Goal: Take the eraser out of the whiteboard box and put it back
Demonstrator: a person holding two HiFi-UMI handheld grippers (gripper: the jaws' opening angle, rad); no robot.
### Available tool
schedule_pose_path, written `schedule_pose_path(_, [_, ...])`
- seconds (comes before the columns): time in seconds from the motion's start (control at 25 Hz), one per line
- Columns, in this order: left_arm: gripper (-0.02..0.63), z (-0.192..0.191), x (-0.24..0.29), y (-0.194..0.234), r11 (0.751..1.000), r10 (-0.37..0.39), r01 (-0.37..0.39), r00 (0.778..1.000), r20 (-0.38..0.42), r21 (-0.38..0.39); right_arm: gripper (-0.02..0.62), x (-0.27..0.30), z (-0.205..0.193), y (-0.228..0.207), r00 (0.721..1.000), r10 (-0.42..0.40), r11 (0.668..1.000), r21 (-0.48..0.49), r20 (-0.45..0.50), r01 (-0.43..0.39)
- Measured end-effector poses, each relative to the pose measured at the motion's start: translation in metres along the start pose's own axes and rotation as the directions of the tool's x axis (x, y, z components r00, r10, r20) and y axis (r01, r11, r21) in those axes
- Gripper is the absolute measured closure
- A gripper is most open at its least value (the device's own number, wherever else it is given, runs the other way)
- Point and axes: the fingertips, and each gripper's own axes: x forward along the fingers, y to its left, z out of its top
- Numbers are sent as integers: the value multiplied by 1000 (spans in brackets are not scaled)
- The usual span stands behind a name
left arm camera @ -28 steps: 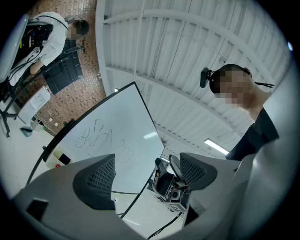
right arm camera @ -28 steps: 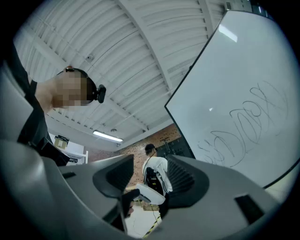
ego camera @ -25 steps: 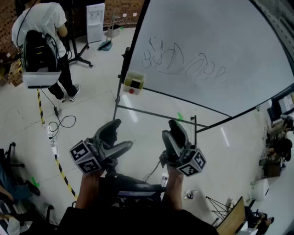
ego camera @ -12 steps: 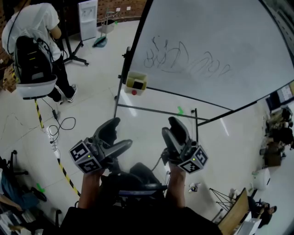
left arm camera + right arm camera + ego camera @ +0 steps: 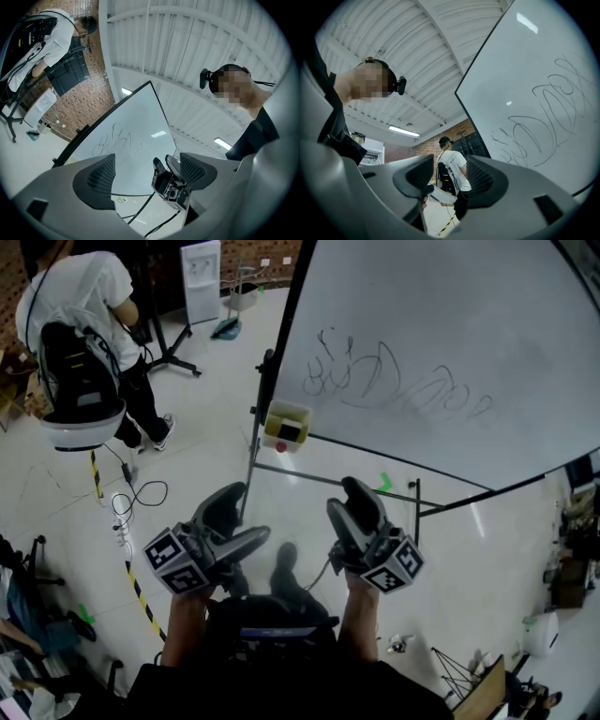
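The whiteboard (image 5: 450,343) with dark scribbles fills the upper right of the head view. A small yellow-white whiteboard box (image 5: 286,426) hangs at its lower left corner on the stand; something dark shows inside it, but I cannot make out whether it is the eraser. My left gripper (image 5: 236,524) and right gripper (image 5: 352,517) are held side by side below the box, well short of it, both open and empty. The left gripper (image 5: 147,173) view looks up at the whiteboard (image 5: 126,140) and catches the right gripper (image 5: 168,183). Between the right gripper (image 5: 450,176) jaws only the room shows.
A person in a white shirt (image 5: 80,334) with a black backpack stands at the far left. A cable and power strip (image 5: 122,512) and yellow-black floor tape (image 5: 141,601) lie on the pale floor. The whiteboard stand's bars (image 5: 337,479) cross just ahead of the grippers.
The whiteboard and its box have slid slightly right and down in the head view, and a foot now shows below the grippers. Both grippers keep the same open pose.
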Motion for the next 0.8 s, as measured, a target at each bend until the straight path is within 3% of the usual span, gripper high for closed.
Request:
schedule_pose_path(0.36, [176,10,82,24,993,79,-79,997,11,91,365,20,32,-85,993,114,993,-6,-18,-114])
schedule_pose_path(0.8, [177,-6,133,43,973,196,-195,981,0,122,365,20,25,-142,974,188,981,-21,-123,-192])
